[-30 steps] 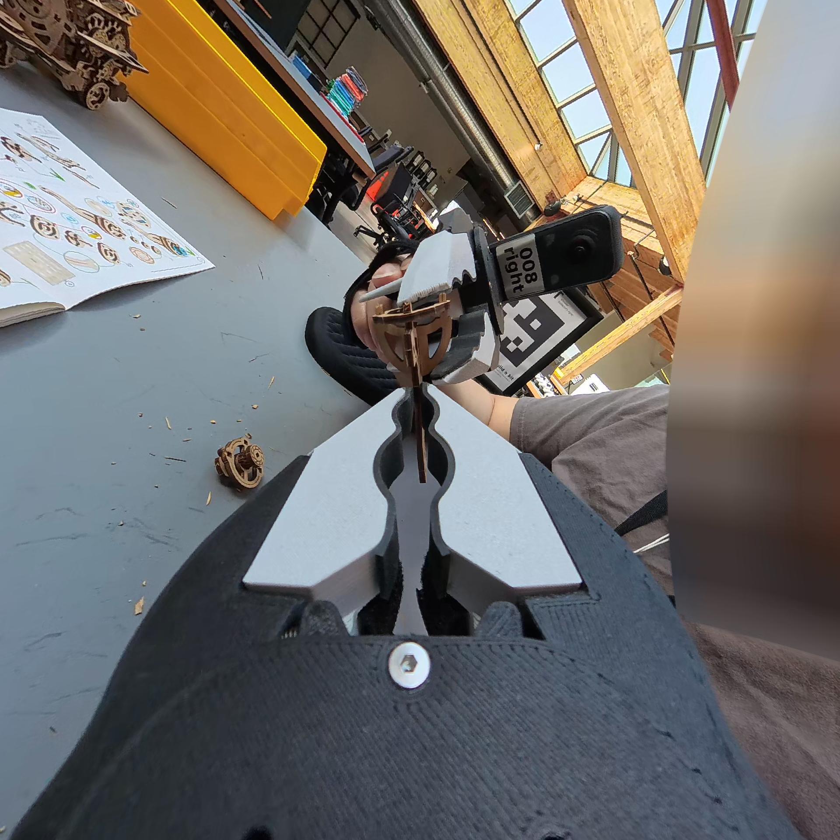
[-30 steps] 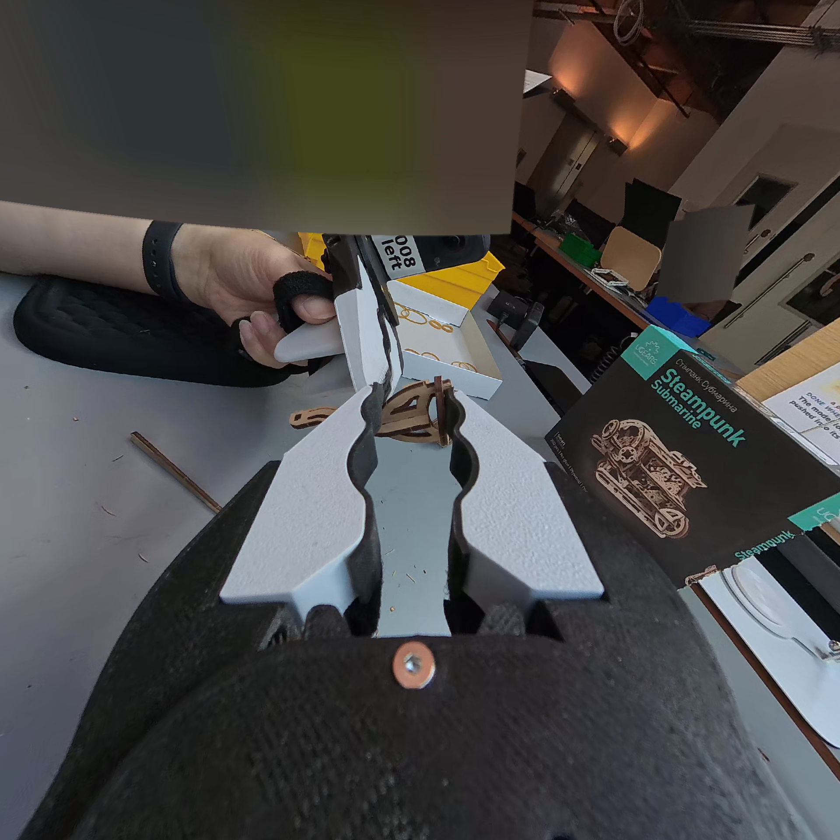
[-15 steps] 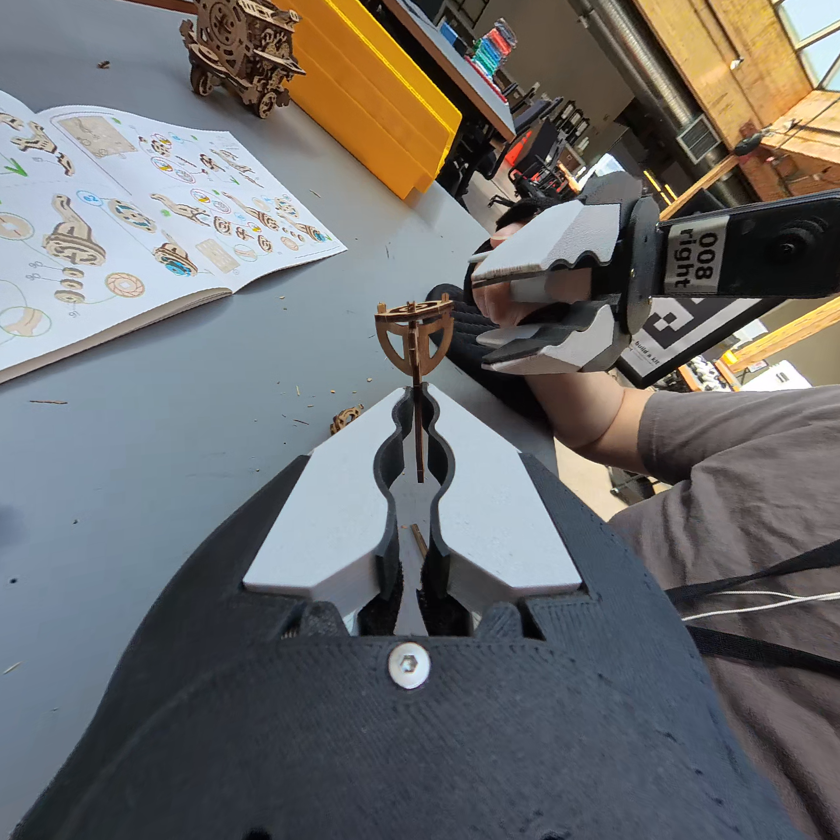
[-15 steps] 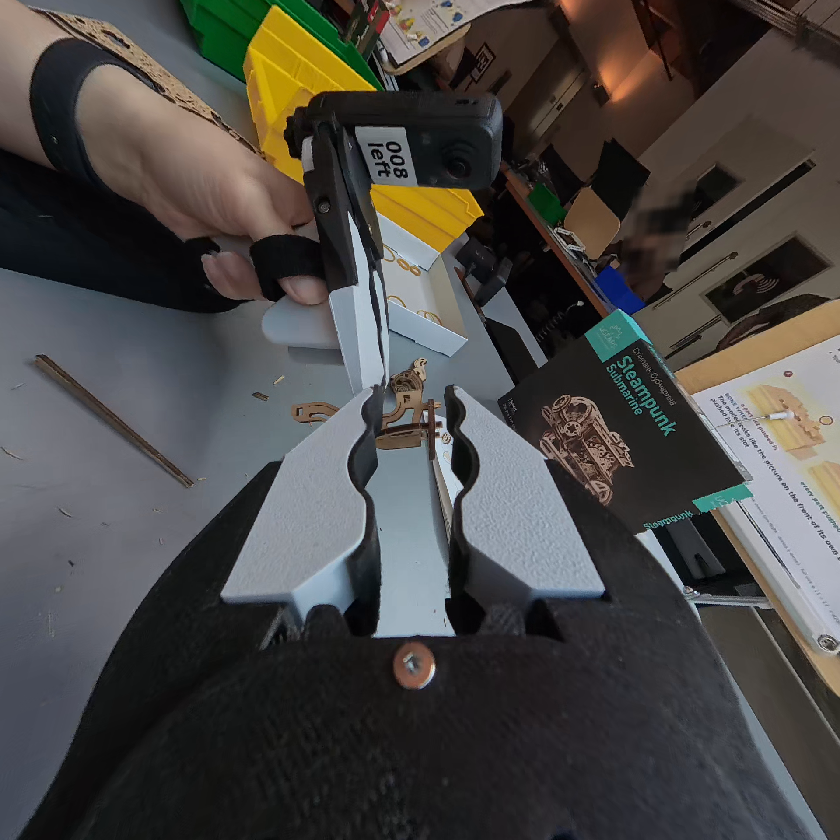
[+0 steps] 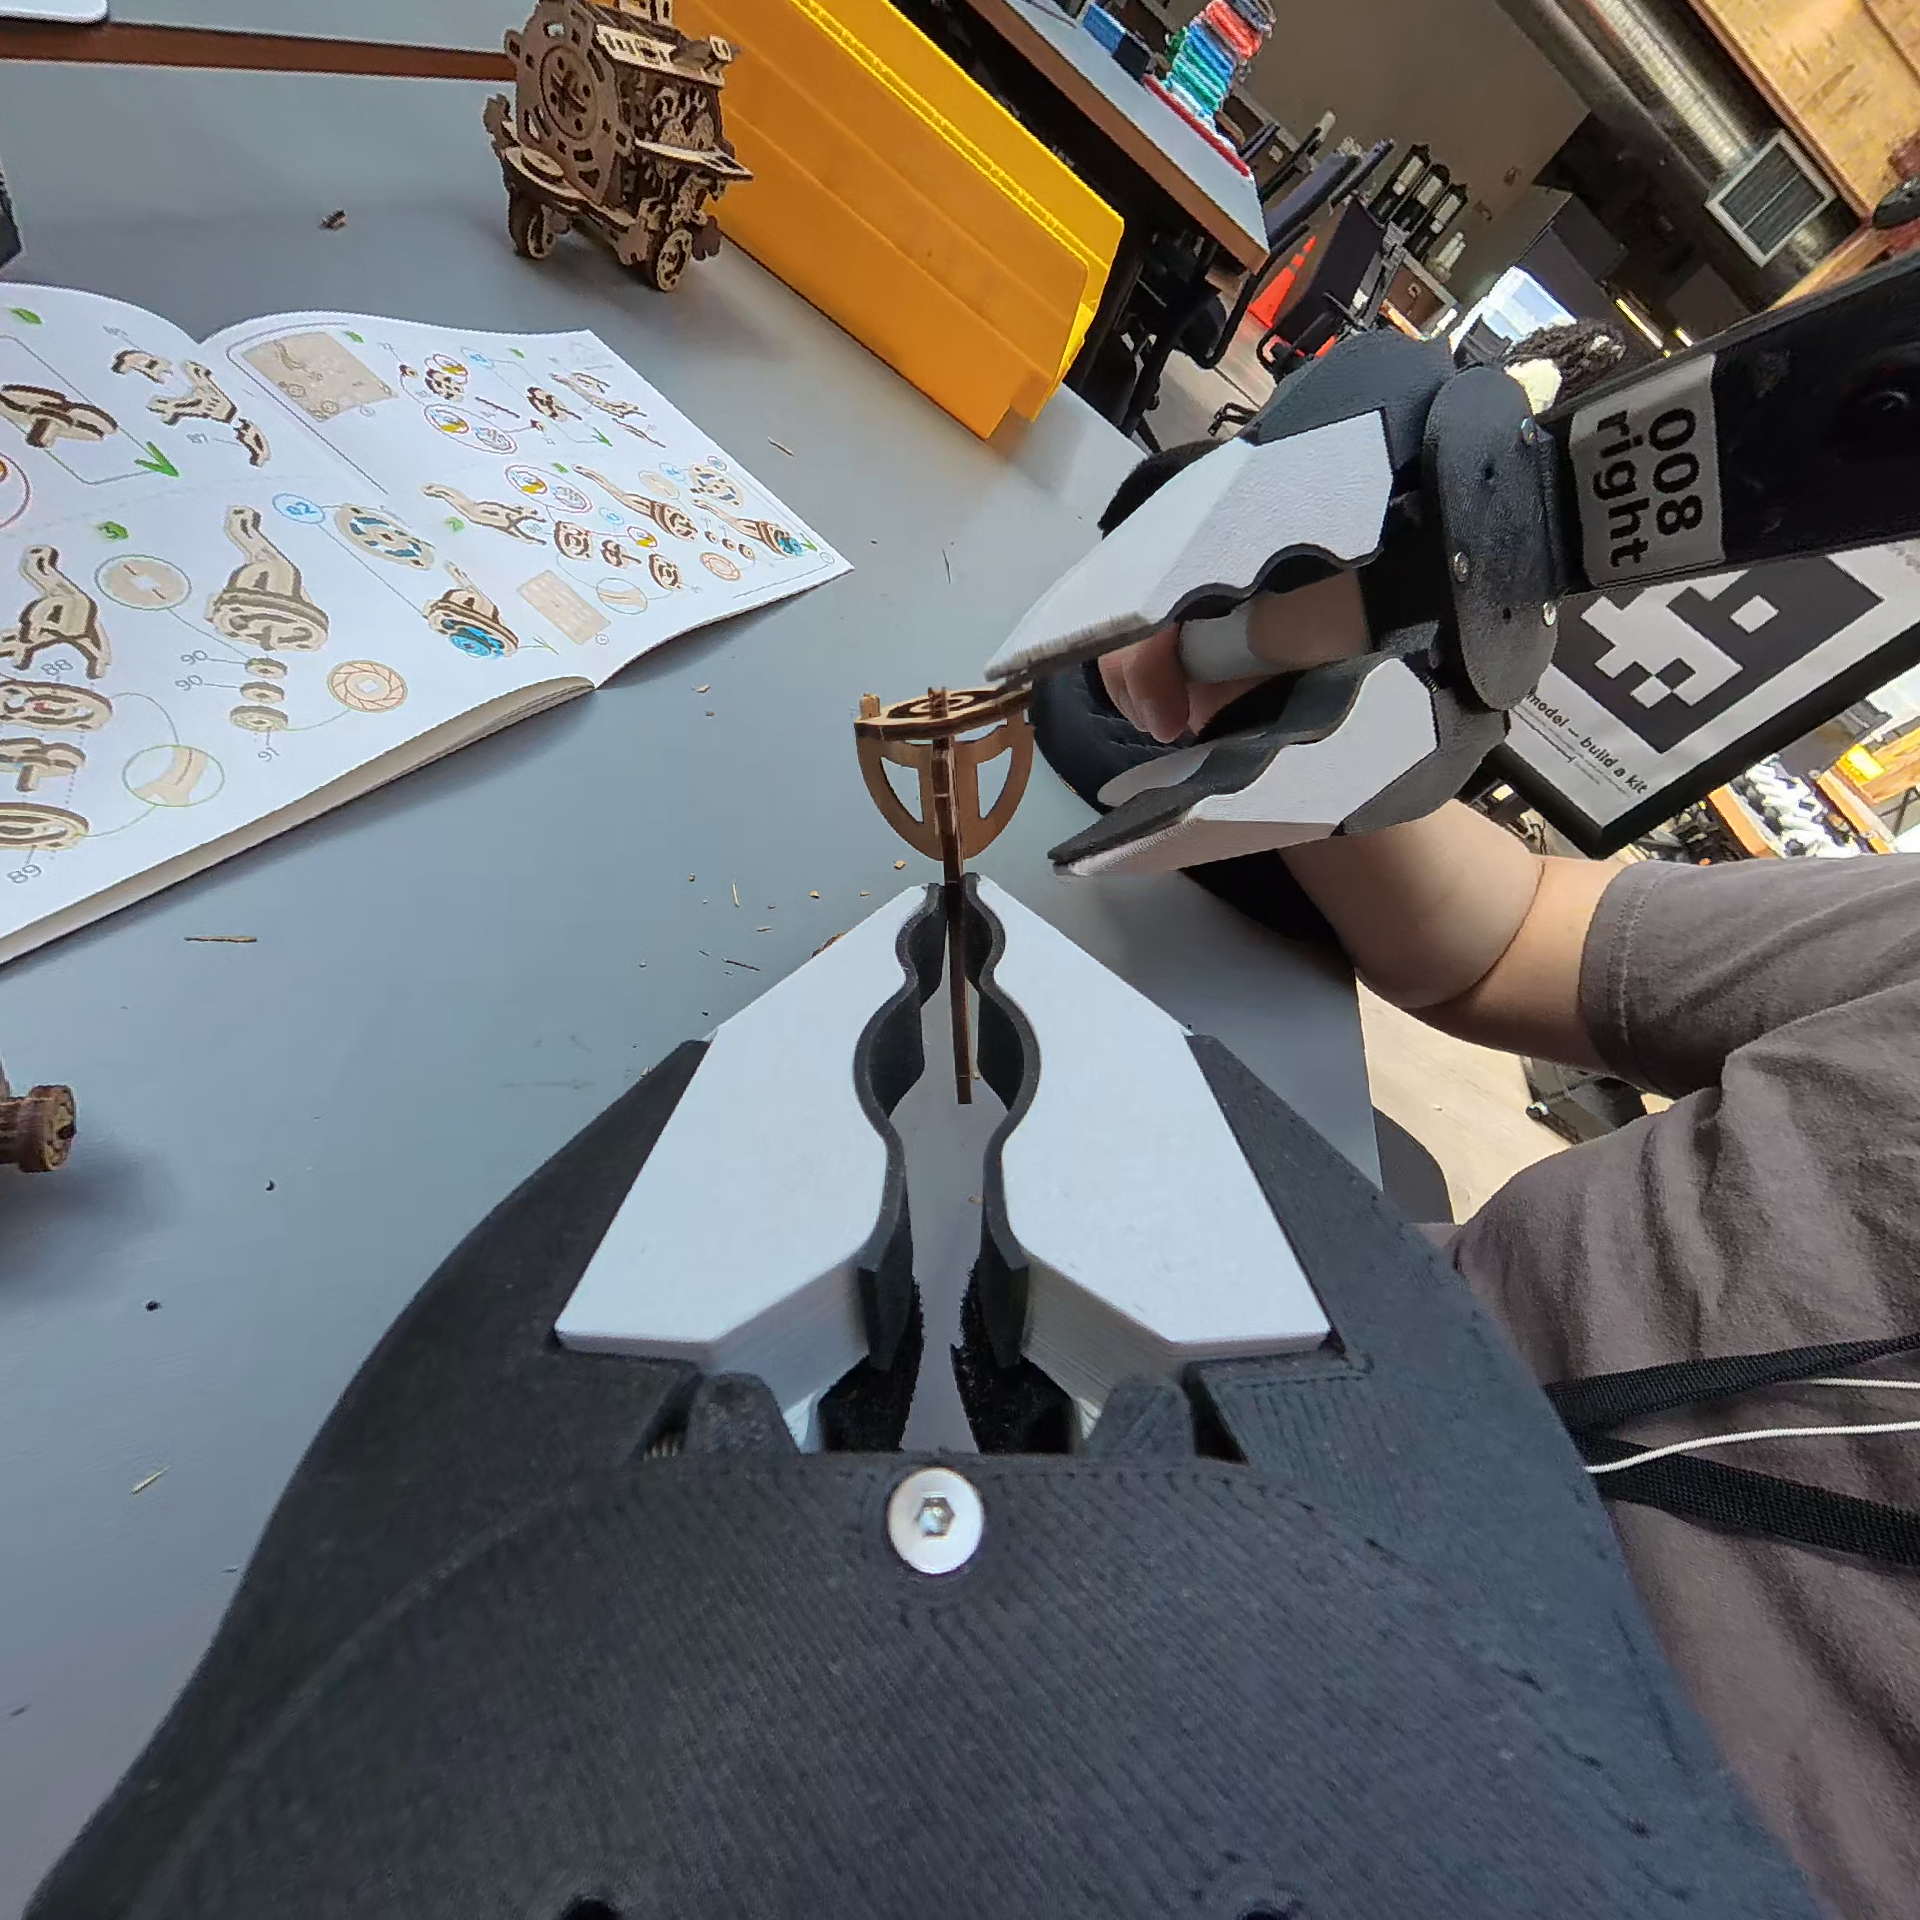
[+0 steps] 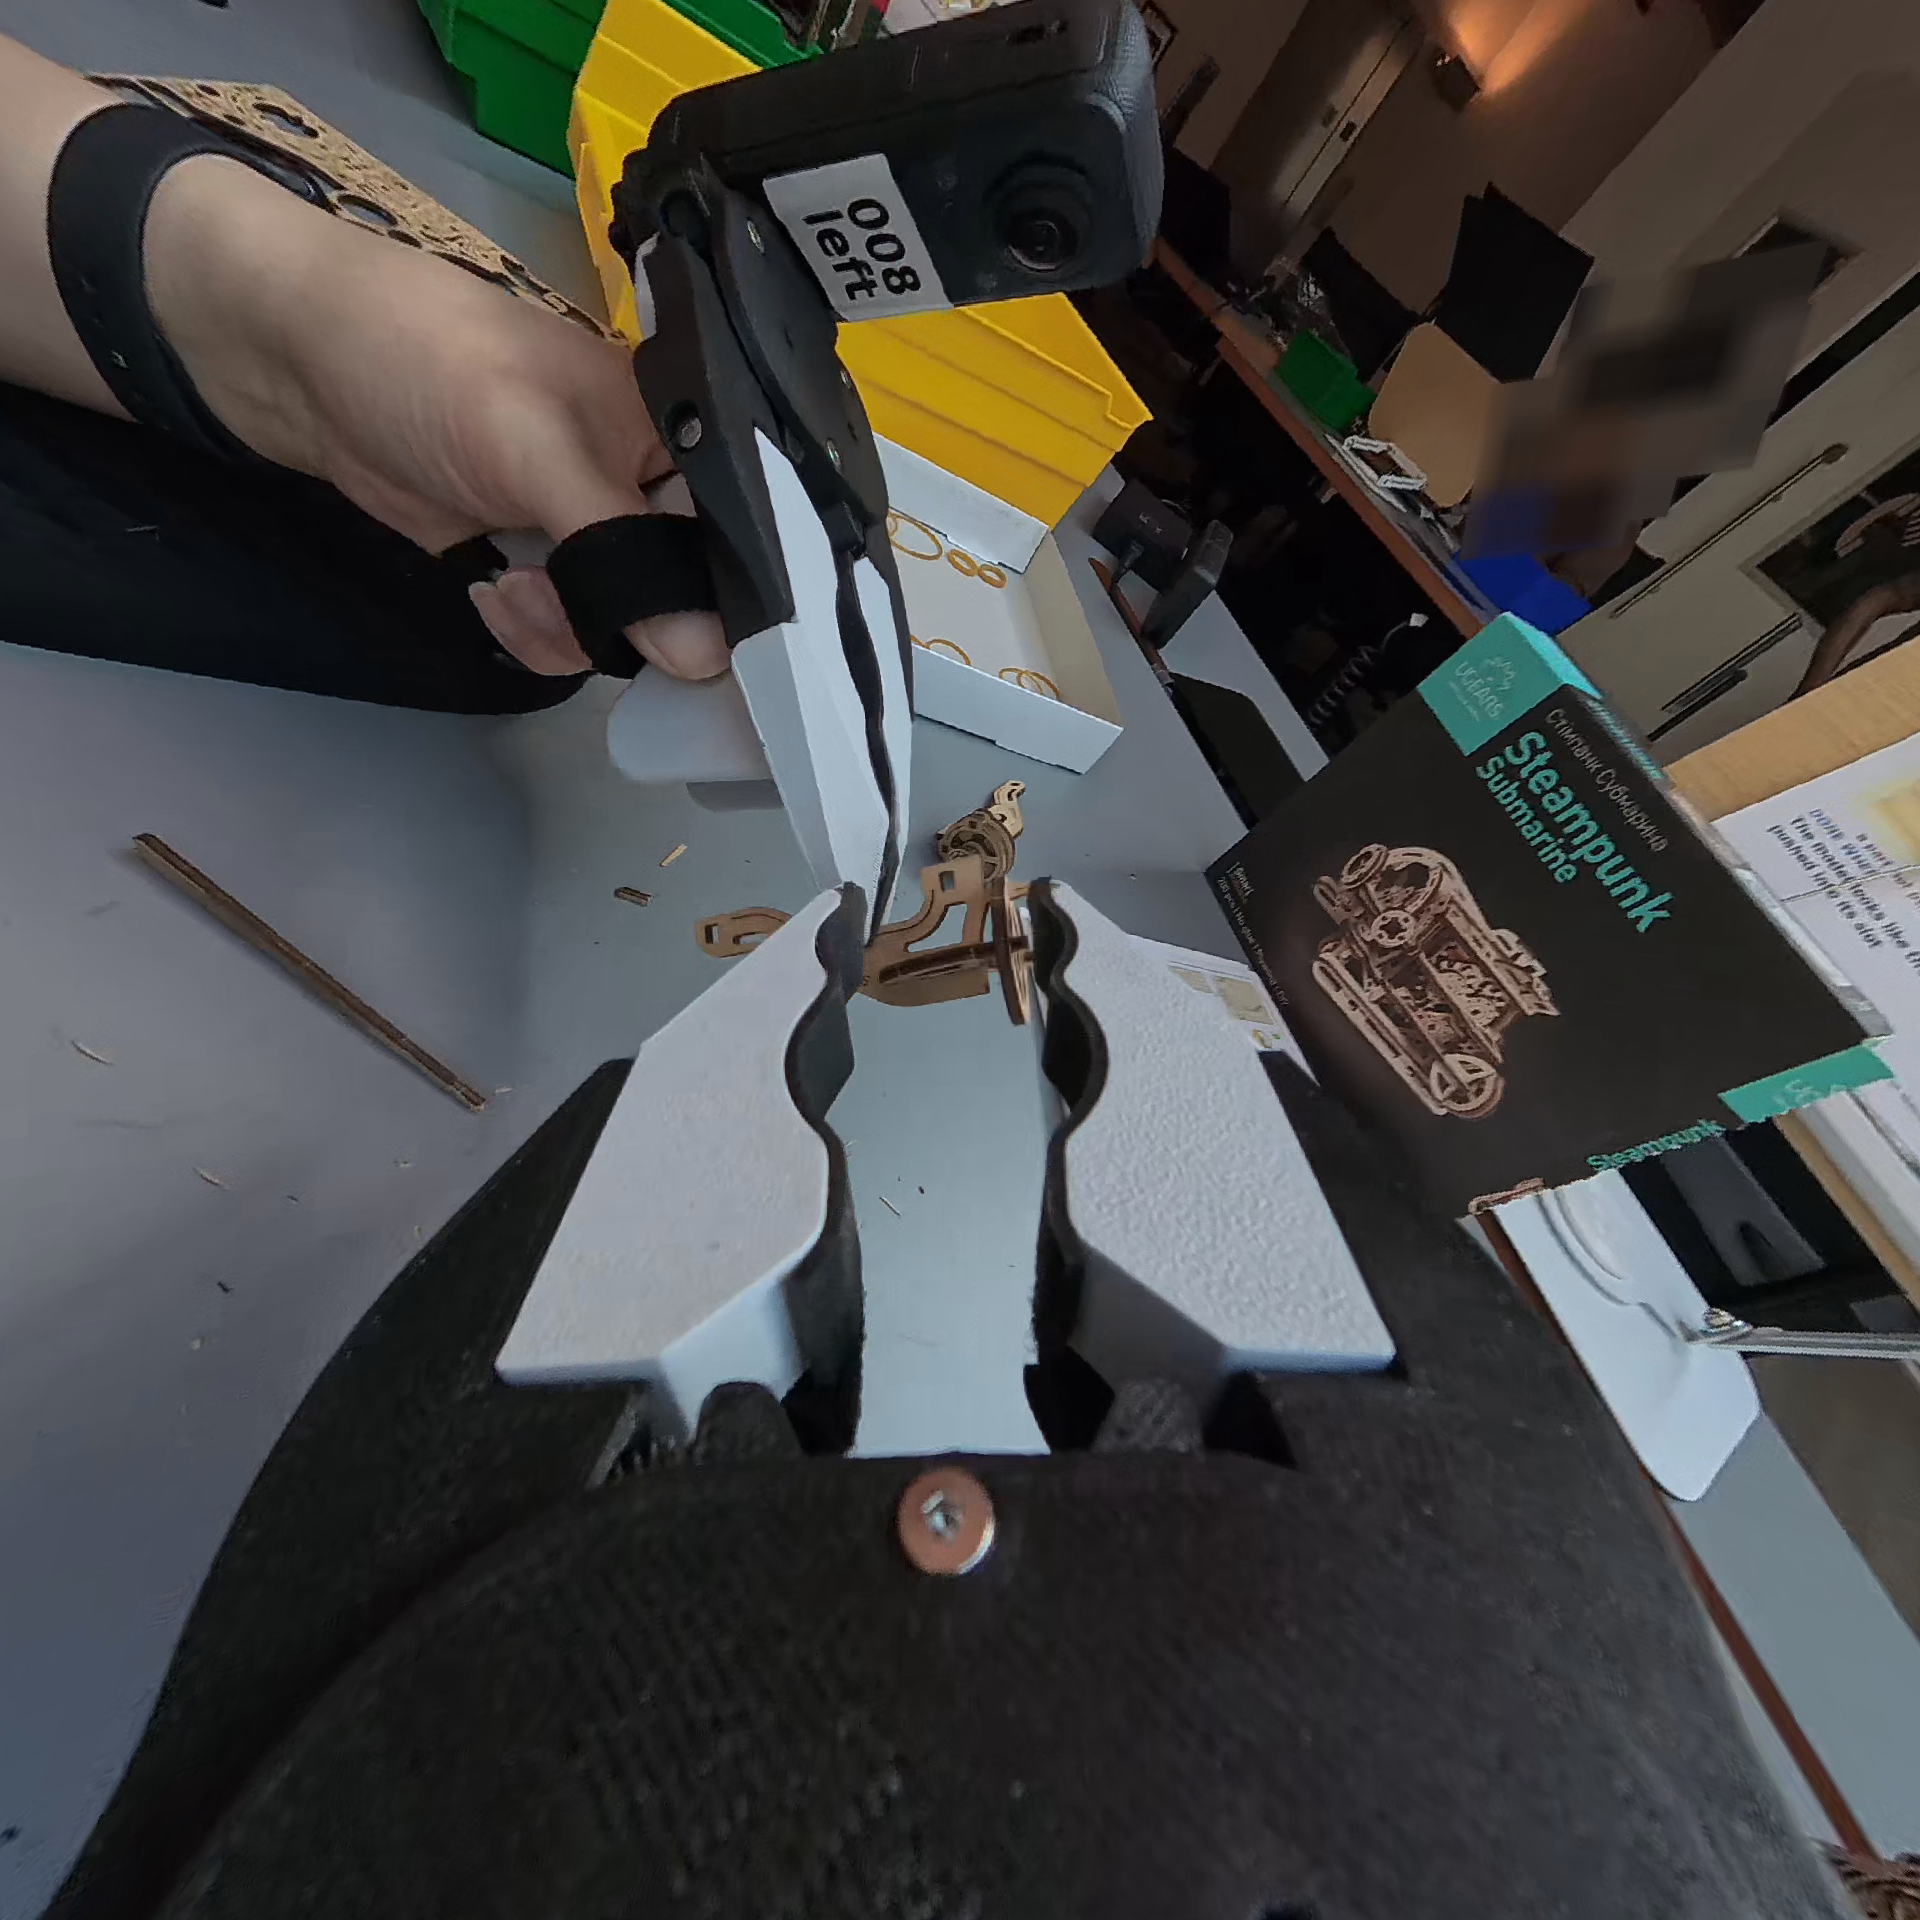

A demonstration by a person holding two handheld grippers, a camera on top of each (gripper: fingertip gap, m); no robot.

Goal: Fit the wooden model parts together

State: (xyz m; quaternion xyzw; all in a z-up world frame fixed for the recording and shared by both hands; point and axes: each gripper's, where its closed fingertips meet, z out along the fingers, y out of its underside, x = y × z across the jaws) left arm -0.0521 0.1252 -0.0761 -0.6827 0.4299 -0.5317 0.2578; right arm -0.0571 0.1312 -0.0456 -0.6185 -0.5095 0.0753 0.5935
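Note:
My left gripper is shut on the thin stem of a small wooden part with a fan-shaped frame and a flat disc on top, and holds it upright above the grey table. My right gripper is open at the right, with its upper fingertip at the disc's edge. In the right wrist view the part lies between the open jaws of my right gripper, and the left gripper comes down onto it from above.
An open instruction booklet, a built wooden model and yellow bins lie beyond. A small wooden gear piece sits at the left. A black kit box, a white tray, a wooden stick and loose pieces are nearby. The tips of both grippers are at nearly the same place.
My right gripper let go of the part's top, drew back to the right, then came back with wider jaws. My left gripper tilted down toward the table, still holding the part.

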